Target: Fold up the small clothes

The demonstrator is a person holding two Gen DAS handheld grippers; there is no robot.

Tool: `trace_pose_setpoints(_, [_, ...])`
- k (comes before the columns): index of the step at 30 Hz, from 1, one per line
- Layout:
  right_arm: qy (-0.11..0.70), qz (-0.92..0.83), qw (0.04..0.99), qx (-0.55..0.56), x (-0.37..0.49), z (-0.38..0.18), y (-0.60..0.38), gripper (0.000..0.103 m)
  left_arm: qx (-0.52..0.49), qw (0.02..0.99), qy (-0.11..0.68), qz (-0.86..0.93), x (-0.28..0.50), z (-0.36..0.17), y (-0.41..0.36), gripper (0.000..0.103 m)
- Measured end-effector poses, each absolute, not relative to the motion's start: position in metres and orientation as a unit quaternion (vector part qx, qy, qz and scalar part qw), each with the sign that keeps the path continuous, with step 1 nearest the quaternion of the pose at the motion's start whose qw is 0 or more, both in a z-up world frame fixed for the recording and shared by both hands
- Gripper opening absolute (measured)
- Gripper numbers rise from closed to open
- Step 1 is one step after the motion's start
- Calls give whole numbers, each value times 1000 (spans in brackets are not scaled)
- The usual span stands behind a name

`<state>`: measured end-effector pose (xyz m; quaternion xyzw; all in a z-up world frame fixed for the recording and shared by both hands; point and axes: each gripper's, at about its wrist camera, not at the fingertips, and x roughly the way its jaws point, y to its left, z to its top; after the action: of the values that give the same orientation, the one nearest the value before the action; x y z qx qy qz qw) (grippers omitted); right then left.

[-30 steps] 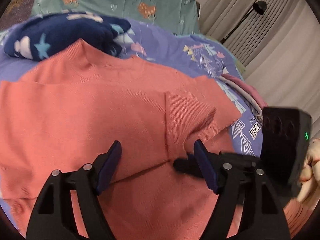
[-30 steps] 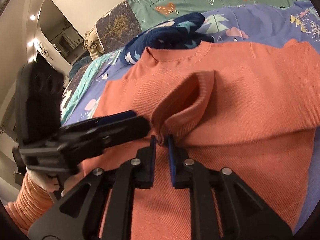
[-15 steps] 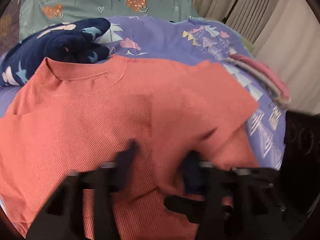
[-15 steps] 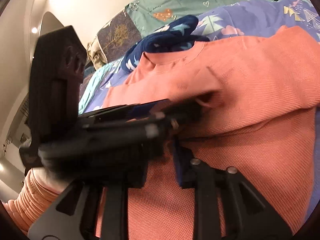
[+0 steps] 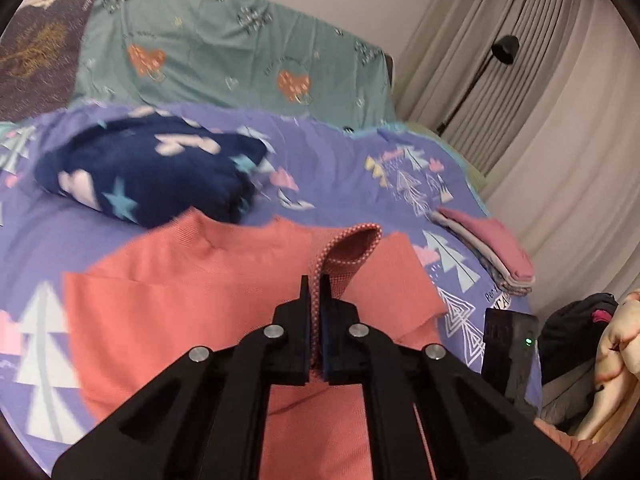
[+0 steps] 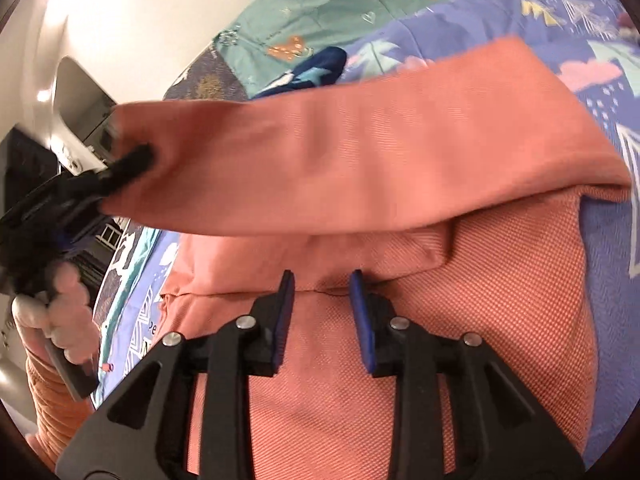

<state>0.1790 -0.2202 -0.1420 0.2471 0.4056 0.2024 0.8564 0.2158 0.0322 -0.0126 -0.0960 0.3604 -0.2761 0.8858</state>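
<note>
A coral knit sweater (image 5: pixel 180 280) lies flat on a purple patterned bedspread (image 5: pixel 360 152), neck towards the far side. My left gripper (image 5: pixel 315 285) is shut on the end of its sleeve (image 5: pixel 352 248) and holds it lifted off the body. In the right wrist view that sleeve (image 6: pixel 340 152) stretches across the picture, with the left gripper (image 6: pixel 120 168) pinching its left end. My right gripper (image 6: pixel 321 285) hovers low over the sweater body (image 6: pixel 480 320) at a crease. Its jaws stand apart with only flat fabric beneath, nothing pinched.
A rolled navy blanket with stars (image 5: pixel 152 172) lies just beyond the sweater's neck. A stack of folded clothes, pink on top (image 5: pixel 492 252), sits at the bed's right edge. Teal bedding (image 5: pixel 240 52) rises behind. Curtains and a floor lamp (image 5: pixel 506 46) stand to the right.
The left gripper closed on the sleeve and rose with it. The right gripper, which pinched the cuff a second ago, let go and spread its jaws.
</note>
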Motion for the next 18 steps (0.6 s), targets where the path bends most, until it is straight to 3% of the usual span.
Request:
trace_pose_setpoints(9, [410,202,857,239,175,-142,-218,32,-147,894,371,-200,218,-26,118,3])
trace_pose_setpoints(18, [408,187,871,200,175,-135,-208,33,-161,903,357,-177,211,-30,128,4])
